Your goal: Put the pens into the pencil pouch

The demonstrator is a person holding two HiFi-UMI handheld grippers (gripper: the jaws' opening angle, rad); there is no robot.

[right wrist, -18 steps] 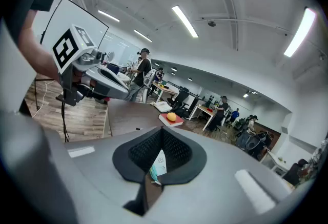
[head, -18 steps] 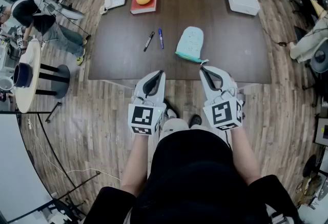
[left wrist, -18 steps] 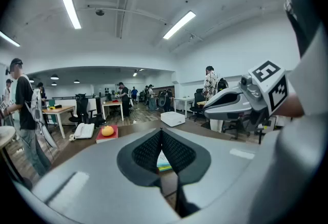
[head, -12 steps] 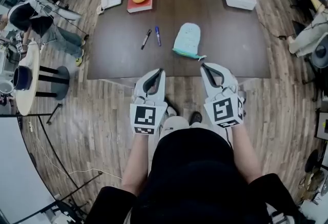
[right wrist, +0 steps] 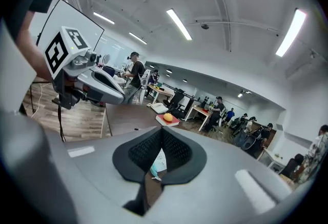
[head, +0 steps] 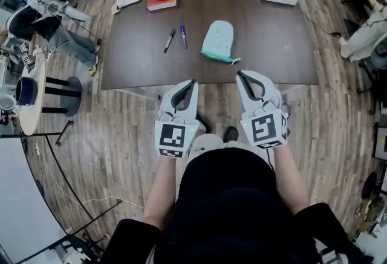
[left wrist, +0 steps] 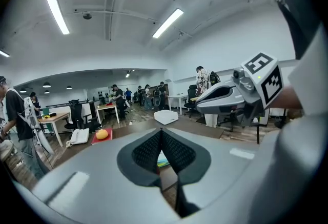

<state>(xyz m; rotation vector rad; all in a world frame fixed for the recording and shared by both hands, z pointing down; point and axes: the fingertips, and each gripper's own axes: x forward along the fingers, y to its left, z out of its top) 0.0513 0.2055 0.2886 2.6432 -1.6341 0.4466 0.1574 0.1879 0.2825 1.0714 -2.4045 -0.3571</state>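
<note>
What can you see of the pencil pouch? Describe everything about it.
The pencil pouch is pale mint green and looks like soft cloth, rounded at its far end, with a darker teal edge and small tab at the near end. It lies flat on the dark table, right of a blue pen and a black pen, touching neither. Only the table touches it. Whether it is open cannot be told.

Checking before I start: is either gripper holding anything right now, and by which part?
Nothing is held: left gripper and right gripper are both shut and empty.
</note>
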